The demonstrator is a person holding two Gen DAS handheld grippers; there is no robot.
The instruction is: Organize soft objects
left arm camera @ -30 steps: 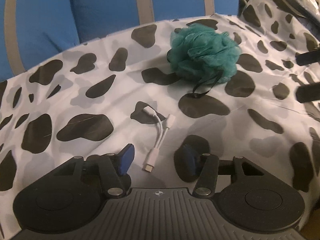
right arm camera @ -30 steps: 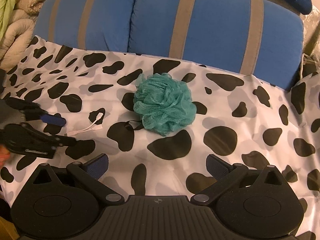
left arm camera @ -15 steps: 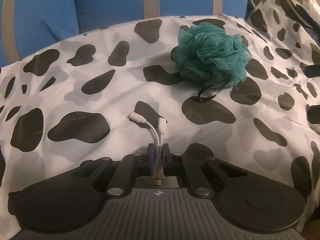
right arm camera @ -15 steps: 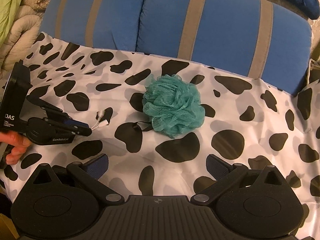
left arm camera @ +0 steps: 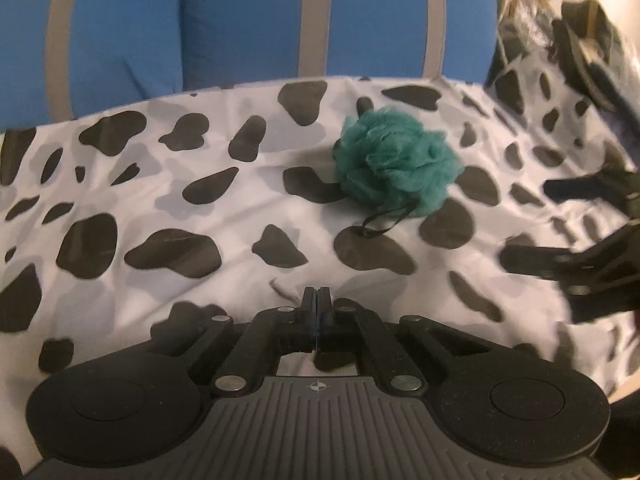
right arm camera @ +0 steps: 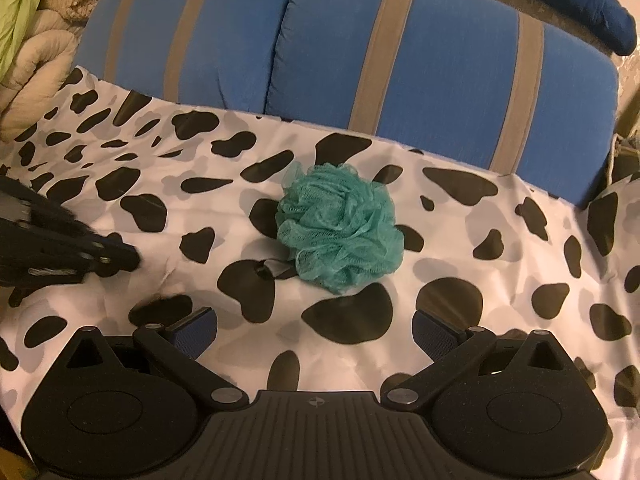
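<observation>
Two views cover the scene, and each hides something. From the left wrist camera, the left gripper (left arm camera: pixel 316 300) has its jaws pressed together with no visible gap; whether anything is pinched between them cannot be determined, since nothing protrudes past the tips. The right gripper (left arm camera: pixel 560 228) appears only as a blurred dark shape cut off by the right edge of that view. The right wrist camera shows the right gripper (right arm camera: pixel 314 330) clearly, jaws spread wide and empty above the cow-print cloth (right arm camera: pixel 460 240). The left gripper (right arm camera: pixel 100 256) is partly cropped at the left edge there and motion-blurred, so its jaw state is unreadable from that side. The teal mesh bath pouf (right arm camera: pixel 340 228) lies on the cloth, near its middle, well ahead of both grippers and touching neither; its dark hanging loop (left arm camera: pixel 382 222) trails toward the cameras. Only the right wrist view shows the blue striped cushions (right arm camera: pixel 440 60) in full and the beige quilted bedding (right arm camera: pixel 36 48) at far left.
</observation>
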